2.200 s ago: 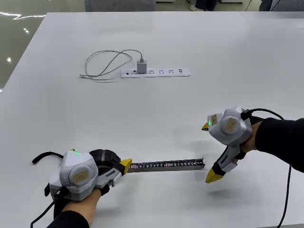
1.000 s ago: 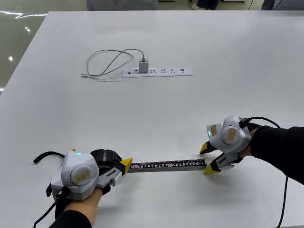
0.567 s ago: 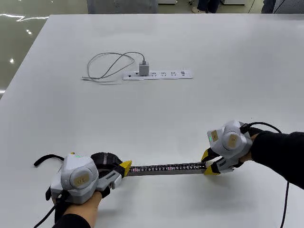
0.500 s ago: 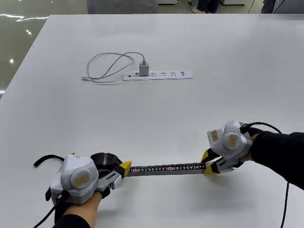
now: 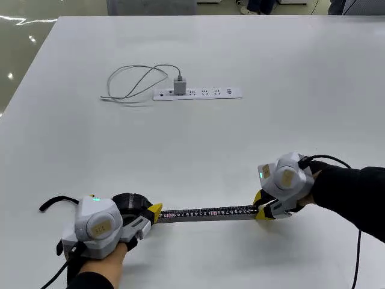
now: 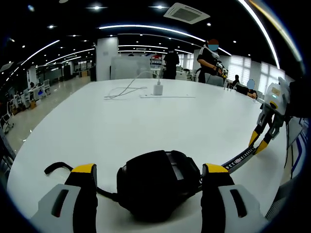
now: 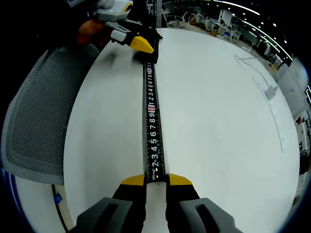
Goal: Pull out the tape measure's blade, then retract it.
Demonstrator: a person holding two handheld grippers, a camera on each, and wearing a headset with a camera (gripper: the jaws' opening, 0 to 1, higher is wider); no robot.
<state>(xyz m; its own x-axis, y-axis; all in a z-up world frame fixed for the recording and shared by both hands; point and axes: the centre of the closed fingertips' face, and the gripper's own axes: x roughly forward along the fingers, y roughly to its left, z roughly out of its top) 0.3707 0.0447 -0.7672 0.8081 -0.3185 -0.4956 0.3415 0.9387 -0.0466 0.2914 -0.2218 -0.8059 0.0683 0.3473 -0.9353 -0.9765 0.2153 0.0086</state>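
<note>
Head view: tape measure case (image 5: 129, 203) clamped in left gripper (image 5: 144, 214); blade (image 5: 207, 212) flat on table (image 5: 240, 138), drawn rightward from case; right gripper (image 5: 260, 208) at blade's end farthest from case.

Left gripper view: jaws pressed against case on both sides.

Right gripper view: jaws pinching blade tip.

Judged mid pull-out. Next: draw tip farther from case, or ease it back under control.

Head view overhead, gripper views low, facing along shared blade (image 5: 207, 212)
</note>
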